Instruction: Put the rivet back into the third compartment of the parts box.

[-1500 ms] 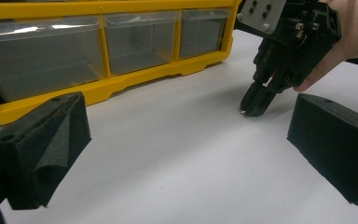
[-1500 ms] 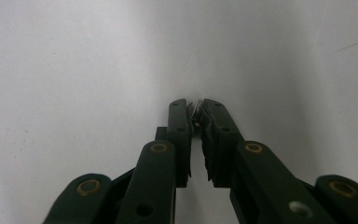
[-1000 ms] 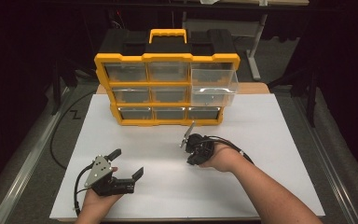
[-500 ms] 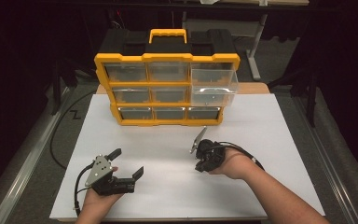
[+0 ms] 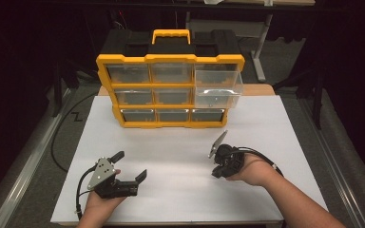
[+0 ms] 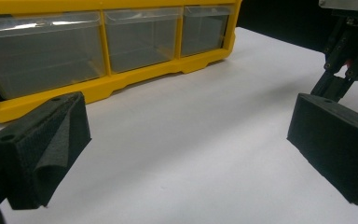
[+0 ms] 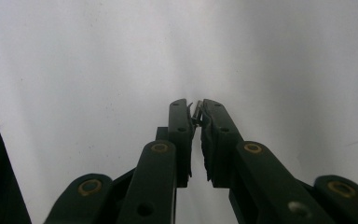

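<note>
Your right gripper (image 5: 217, 159) was clamped on a small metal part (image 7: 196, 113), well in front of the yellow organizer (image 5: 171, 90). Left gripper (image 5: 129, 165) sat open, empty.

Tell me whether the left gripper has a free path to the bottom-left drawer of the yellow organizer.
Probably yes. The left gripper stands open over bare white tabletop, and nothing lies between it and the bottom-left drawer. The right gripper sits off to the side, out of that path.
</note>
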